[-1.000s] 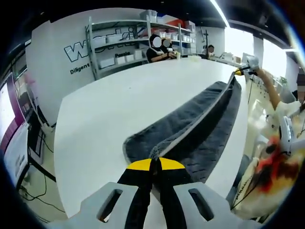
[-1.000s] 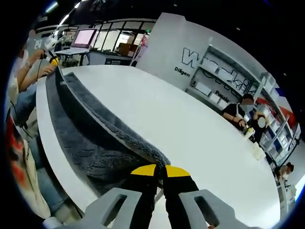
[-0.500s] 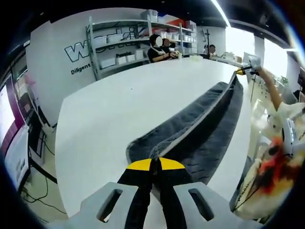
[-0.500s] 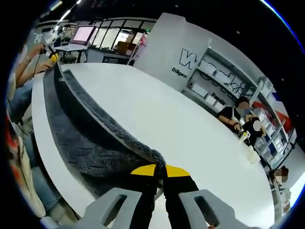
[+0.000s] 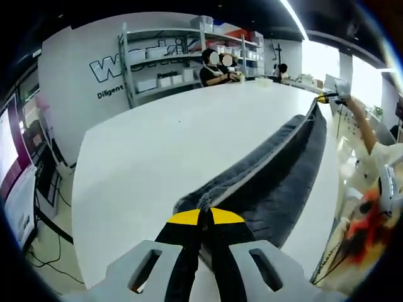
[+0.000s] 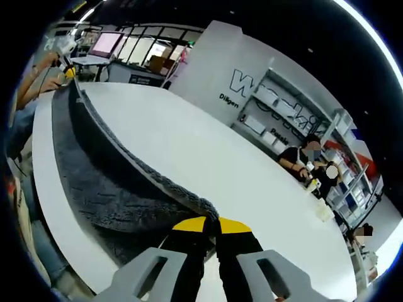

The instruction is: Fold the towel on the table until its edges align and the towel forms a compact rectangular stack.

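We lift the towel (image 5: 277,170) higher off the table (image 5: 145,157) now; both grippers (image 5: 201,217) (image 6: 213,221) stay pinched on its edge, mid-fold.

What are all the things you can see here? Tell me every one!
towel: one, dark grey, stretched long between the two grippers, its lower part lying on the table near the edge
table: one, white, large, under the towel
shelves: one rack, pale grey with white boxes, against the far wall
wall sign: one, dark letters on the white wall behind the shelves
people: at least two, dark tops, at the far end of the table
screen: one, pinkish, beyond the table in the right gripper view
left gripper: one, yellow tips on black jaws, shut on one end of the towel
right gripper: one, same colours, shut on the other end
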`<state>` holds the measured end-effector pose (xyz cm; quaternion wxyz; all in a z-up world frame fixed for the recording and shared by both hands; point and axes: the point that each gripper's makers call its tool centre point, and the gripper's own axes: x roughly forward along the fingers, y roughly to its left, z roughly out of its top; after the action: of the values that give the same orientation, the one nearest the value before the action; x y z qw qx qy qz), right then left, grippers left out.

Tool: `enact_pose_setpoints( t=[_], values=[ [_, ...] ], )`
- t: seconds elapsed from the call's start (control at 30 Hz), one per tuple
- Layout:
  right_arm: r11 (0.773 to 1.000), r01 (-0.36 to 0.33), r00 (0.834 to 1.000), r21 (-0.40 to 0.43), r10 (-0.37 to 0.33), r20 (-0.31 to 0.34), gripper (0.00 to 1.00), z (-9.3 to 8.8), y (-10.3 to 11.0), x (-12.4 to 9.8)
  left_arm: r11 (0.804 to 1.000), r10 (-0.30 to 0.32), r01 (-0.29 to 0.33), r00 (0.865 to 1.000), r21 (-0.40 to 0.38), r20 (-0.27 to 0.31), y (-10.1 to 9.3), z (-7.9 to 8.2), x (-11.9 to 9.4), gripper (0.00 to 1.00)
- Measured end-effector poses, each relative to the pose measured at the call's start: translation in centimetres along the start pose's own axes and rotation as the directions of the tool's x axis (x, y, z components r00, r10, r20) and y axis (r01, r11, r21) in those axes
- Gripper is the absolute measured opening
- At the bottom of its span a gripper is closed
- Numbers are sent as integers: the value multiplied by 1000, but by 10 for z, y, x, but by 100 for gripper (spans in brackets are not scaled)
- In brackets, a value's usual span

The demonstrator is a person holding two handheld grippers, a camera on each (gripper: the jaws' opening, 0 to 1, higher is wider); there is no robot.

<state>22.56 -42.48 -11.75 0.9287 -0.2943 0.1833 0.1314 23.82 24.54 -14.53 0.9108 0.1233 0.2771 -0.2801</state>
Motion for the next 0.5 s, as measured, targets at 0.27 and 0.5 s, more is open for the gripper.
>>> enact_pose_setpoints(
  t=[0.27,0.5],
  values=[
    [994,2,999,-106,-5,-34,2,-7,3,25,999,-9,8,1000,-47,-7,6,-6,16,3],
    [989,-12,998,-150,4,-56,2,-17,9,46,998,12,-14,999,-60,-38,9,-13,32,4]
  ],
)
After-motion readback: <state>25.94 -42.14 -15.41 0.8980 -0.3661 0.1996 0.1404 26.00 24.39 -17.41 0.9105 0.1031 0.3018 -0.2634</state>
